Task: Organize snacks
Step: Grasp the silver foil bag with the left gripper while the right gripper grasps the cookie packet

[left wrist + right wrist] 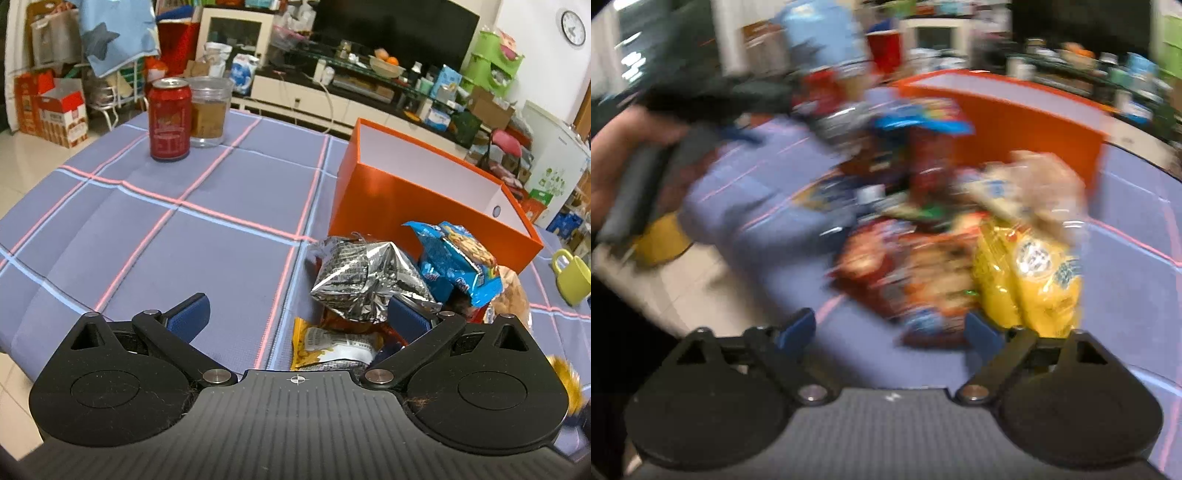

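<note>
A pile of snack packets lies on the blue checked tablecloth in front of an open orange box [388, 199]. In the left wrist view a crumpled silver bag [365, 280], a blue cookie packet [458, 262] and a yellow-white packet [332, 349] lie just ahead of my left gripper [297, 317], which is open and empty, its right finger beside the silver bag. The right wrist view is blurred; it shows a yellow bag [1030, 273], red-orange packets [908, 273] and the orange box [1015, 122]. My right gripper [890, 328] is open and empty, close before the pile.
A red can [170, 120] and a clear jar [209, 112] stand at the table's far left. A yellow-green mug [570, 277] sits right of the box. The other hand and gripper [639, 155] show at the left in the right wrist view. Cluttered shelves and a TV stand behind.
</note>
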Motion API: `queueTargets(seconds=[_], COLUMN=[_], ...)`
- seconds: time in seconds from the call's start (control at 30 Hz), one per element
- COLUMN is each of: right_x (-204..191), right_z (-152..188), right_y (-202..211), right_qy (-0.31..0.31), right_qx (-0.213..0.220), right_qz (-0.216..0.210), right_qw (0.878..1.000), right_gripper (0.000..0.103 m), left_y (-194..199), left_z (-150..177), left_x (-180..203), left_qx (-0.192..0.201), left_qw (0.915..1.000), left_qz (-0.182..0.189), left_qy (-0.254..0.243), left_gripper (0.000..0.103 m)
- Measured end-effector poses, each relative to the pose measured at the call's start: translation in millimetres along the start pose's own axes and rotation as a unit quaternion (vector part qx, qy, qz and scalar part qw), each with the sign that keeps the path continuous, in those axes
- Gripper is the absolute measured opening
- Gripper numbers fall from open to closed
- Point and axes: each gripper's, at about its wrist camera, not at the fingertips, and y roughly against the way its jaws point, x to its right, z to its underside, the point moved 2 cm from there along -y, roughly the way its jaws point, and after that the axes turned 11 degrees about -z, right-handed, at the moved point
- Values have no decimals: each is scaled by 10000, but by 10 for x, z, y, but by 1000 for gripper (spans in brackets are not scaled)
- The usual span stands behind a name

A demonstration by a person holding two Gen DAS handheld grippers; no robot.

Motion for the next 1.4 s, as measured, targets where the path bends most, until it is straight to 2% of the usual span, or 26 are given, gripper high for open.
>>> queueTargets(seconds=[0.07, 0.13, 0.2, 0.33, 0.47, 0.53, 0.77, 0.97, 1.1, 1.17, 1.23, 1.3, 1.4], right_x=[146, 208, 242, 133, 113, 112, 142, 159, 212, 226, 247, 252, 252], right_z=[-97, -133, -109, -25, -51, -61, -46, -25, -14, -17, -20, -19, -35], right_y=[39, 42, 8, -106, -170, -165, -314, -333, -338, -343, -347, -346, -353], right_qy=[-100, -156, -190, 204, 201, 125, 32, -73, -297, -344, -463, -521, -547], right_qx=[304, 405, 288, 28, -30, -30, -190, -216, -213, -228, -249, -220, -176], right_qz=[473, 546, 653, 645, 606, 559, 583, 552, 556, 600, 577, 573, 529], right_qw=[9984, 9976, 9973, 9977, 9980, 9984, 9981, 9982, 9978, 9973, 9969, 9967, 9969], right_gripper=[94, 94, 94, 92, 67, 64, 65, 71, 72, 71, 71, 71, 71], left_y=[6, 6, 0, 3, -2, -13, -53, -224, -325, -411, -499, -562, -581], left_z=[9, 18, 16, 6, -3, -10, -145, -259, -228, -193, -153, -108, -86], left_x=[16, 22, 1, -18, -55, -84, -92, 105, 390, 476, 508, 481, 453], left_qx=[-10, -16, -37, -42, -43, -45, -14, -294, -210, -161, -178, -255, -264], left_qw=[10000, 10000, 10000, 10000, 9999, 9998, 9994, 9955, 9988, 9995, 9991, 9989, 9990], left_qz=[39, 28, 22, 53, 76, 95, 269, 659, 443, 234, 42, 18, 60], left_qy=[-29, -59, -29, 46, 101, 150, 222, 619, 92, -170, -384, -381, -348], left_gripper=[92, 92, 92, 92, 92, 92, 92, 92, 92, 86, 74, 68, 68])
